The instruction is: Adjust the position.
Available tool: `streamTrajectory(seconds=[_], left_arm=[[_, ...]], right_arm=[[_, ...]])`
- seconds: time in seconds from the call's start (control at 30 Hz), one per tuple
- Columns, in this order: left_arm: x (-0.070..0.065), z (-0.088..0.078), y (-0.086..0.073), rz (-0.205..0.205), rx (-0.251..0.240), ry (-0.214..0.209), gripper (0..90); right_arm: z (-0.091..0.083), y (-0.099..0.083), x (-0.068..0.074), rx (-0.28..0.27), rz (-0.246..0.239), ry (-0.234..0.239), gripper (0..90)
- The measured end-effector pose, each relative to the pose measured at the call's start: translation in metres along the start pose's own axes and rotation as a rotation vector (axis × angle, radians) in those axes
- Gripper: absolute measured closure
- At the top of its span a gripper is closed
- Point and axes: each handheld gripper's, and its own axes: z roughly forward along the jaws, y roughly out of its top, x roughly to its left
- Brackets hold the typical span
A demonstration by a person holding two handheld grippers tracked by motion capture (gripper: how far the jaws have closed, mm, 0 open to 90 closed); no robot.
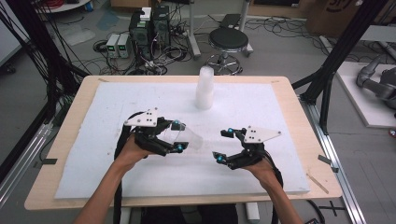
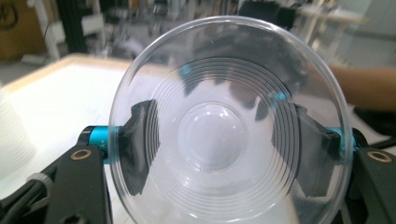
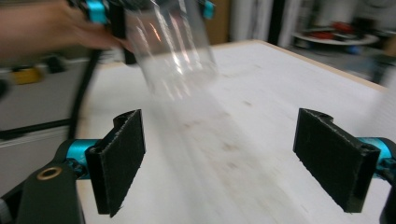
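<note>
Two claws worked above the white-covered tabletop [image 1: 261, 177]. The left claw [image 1: 177, 136] was clamped on a clear plastic cup [image 1: 189, 138], its pads pressing the cup's sides near the rim; the cup lay tipped on its side in the air, its base pointing toward three o'clock in the high view, just clear of the white sheet. In the left gripper view the cup [image 2: 219, 140] faced the camera mouth-first, its ringed bottom at the centre and the dark pads seen through the wall at nine and three o'clock. The right claw [image 1: 223, 145] stood with its jaws wide apart and nothing between them, at about three o'clock from the cup and near it but not touching. In the right gripper view the two black pads [image 3: 119, 158] rose at either side with bare white tabletop between, while the held cup [image 3: 175, 51] hung blurred at about eleven o'clock, base toward the camera, with the person's left hand [image 3: 51, 30] behind it. A stack of plastic cups [image 1: 204, 88] stood upright at twelve o'clock on the tabletop, well apart from both claws. Both forearms came in from six o'clock.
</note>
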Motion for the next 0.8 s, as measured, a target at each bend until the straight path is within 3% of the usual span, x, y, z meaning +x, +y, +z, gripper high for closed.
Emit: streamTrajectory(seconds=[0.1,0.13,0.17,0.33,0.57,0.8], left_arm=[[0.007,0.002,0.008,0.005,0.109,0.032,31.8],[0.01,0.003,0.01,0.006,0.136,0.036,31.8],[0.013,0.005,0.012,0.005,0.167,0.042,31.8],[0.025,0.013,0.024,0.039,0.348,0.056,31.7],[0.036,0.027,0.035,0.081,0.519,0.054,31.6],[0.042,0.036,0.04,0.111,0.648,0.037,31.6]], right_arm=[[-0.008,-0.013,-0.005,0.019,0.053,-0.107,16.5],[-0.014,-0.021,-0.008,0.039,0.075,-0.179,16.5],[-0.014,-0.021,-0.008,0.039,0.075,-0.179,16.5],[-0.027,-0.044,-0.014,0.096,0.128,-0.338,16.5],[-0.033,-0.059,-0.019,0.124,0.177,-0.419,16.5],[-0.035,-0.066,-0.022,0.133,0.192,-0.444,16.5]])
